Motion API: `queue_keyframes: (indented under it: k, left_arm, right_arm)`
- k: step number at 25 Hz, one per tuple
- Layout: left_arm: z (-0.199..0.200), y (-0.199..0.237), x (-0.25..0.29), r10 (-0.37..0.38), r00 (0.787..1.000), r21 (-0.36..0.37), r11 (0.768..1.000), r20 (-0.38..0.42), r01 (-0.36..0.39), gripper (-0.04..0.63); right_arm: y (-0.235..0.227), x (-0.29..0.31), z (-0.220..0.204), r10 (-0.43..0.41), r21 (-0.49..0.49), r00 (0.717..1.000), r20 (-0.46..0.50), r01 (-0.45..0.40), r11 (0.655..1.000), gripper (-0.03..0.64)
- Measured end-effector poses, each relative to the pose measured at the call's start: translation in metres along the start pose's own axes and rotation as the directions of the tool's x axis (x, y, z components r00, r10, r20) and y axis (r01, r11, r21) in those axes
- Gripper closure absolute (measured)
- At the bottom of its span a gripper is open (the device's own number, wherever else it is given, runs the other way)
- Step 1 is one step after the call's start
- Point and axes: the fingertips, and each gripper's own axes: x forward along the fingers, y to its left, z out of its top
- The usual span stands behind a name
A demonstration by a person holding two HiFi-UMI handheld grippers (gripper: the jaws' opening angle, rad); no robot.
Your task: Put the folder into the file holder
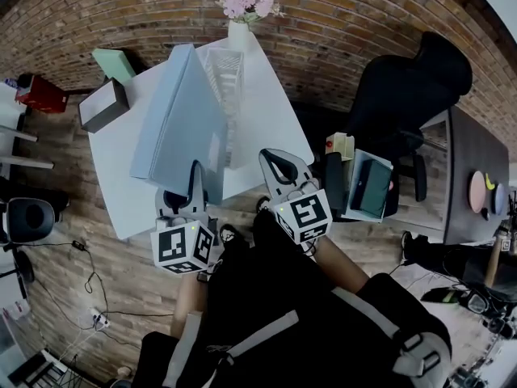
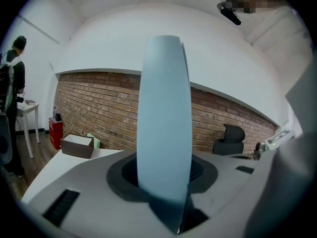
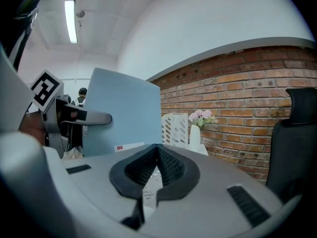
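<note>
Folder (image 1: pixel 182 120), light blue, upright over the counter (image 1: pixel 271 103) at frame centre, clamped near its lower edge in the left gripper (image 1: pixel 194 176) jaws, just left of the white file holder (image 1: pixel 224 71); right gripper (image 1: pixel 273 158) jaws closed together on nothing. Risk: held one-sided, it could swing and knock the holder toward the vase (image 1: pixel 237 32). Holder's slots are hidden behind the folder

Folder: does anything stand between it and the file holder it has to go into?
Nothing visible does. The light blue folder, held in the left gripper, is right beside the white file holder, on its left in the head view. The flower vase stands beyond the holder, not between them.
</note>
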Motion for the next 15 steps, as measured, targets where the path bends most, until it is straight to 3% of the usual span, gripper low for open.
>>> queue_keyframes:
  k: [7,15]
  left_arm:
    - [0.007,-0.015,-0.001,0.009,1.0,0.029,1.0,0.003,-0.009,0.443]
    - [0.003,-0.017,0.013,-0.001,1.0,0.049,0.999,-0.006,0.002,0.443]
  right_arm:
    - [-0.008,0.009,0.0,0.035,0.006,0.999,0.003,-0.035,0.999,0.607]
    - [-0.01,0.003,0.0,0.019,0.015,1.0,0.007,-0.019,1.0,0.607]
